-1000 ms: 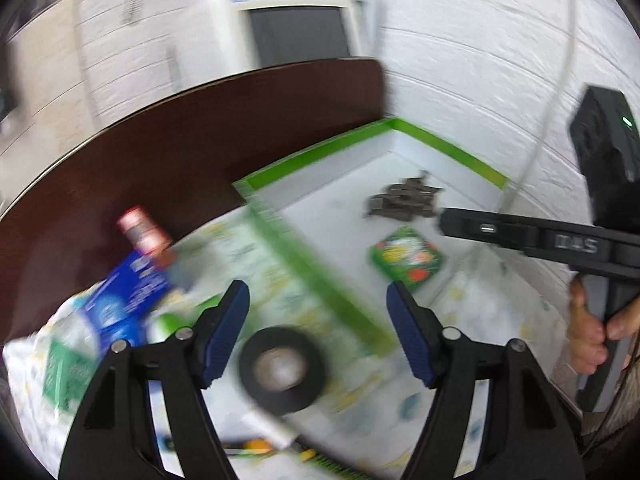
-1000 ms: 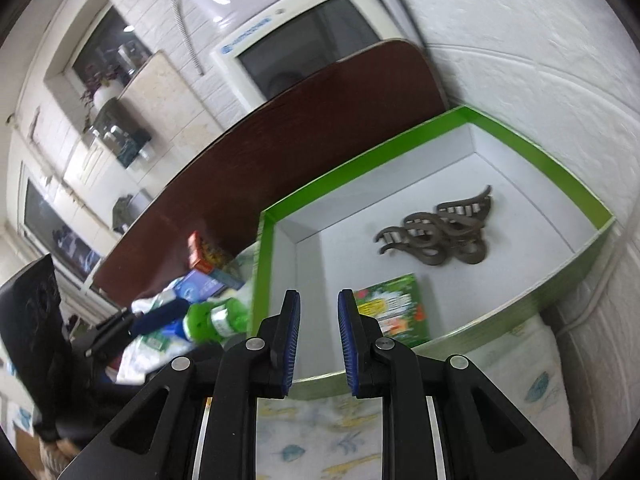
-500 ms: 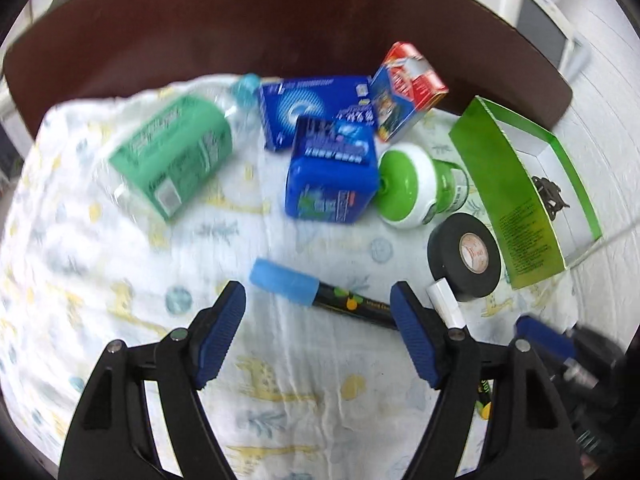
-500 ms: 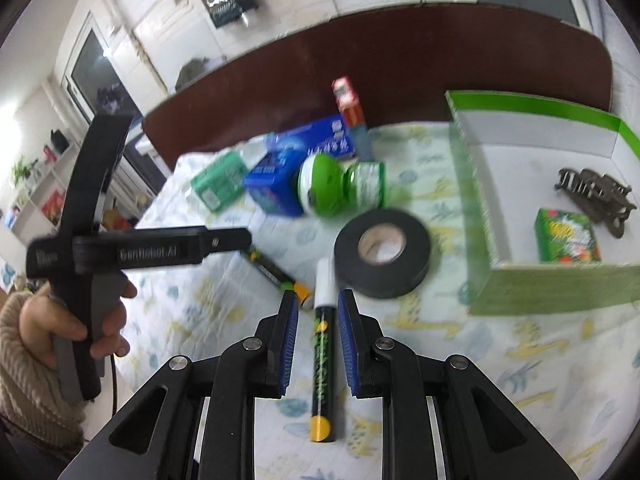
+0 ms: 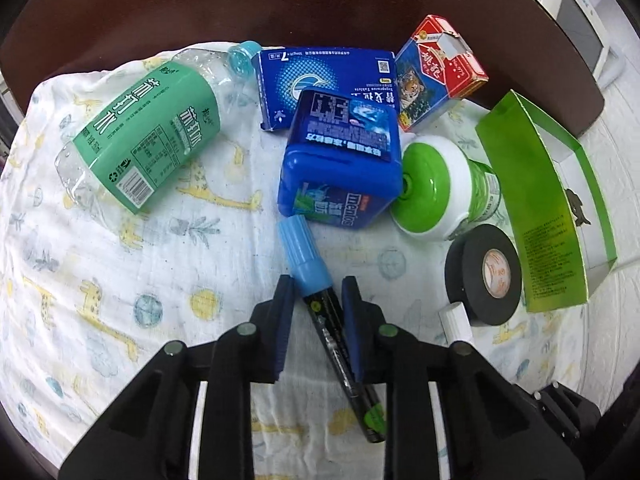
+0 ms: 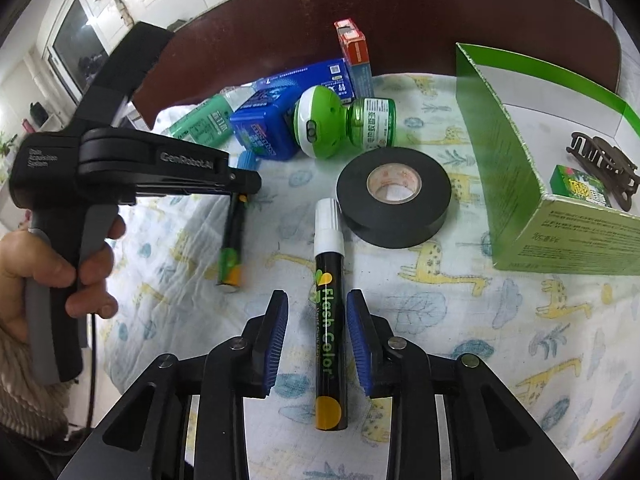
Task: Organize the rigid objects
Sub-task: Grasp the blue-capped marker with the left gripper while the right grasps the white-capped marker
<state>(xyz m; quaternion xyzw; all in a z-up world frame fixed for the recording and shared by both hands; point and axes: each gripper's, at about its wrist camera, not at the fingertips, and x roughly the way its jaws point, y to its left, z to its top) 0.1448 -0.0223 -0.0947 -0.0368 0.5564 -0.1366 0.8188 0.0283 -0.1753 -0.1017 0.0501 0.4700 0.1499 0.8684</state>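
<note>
Left gripper point(image 5: 316, 300) jaws clamped on blue-cap marker point(image 5: 320, 292) just below cap, on cloth point(image 5: 160, 280). Right gripper point(image 6: 316, 320) jaws opening, astride white-cap marker point(image 6: 330, 312), not touching. Both light, stiff, slick plastic barrels; grip mid-barrel.

Your L wrist cam looks steeply down, close over the cloth, black tape roll point(image 5: 483, 274) at right. R cam sits nearer that roll point(image 6: 394, 197), facing past it. Both share roll & green box point(image 5: 536, 216).
</note>
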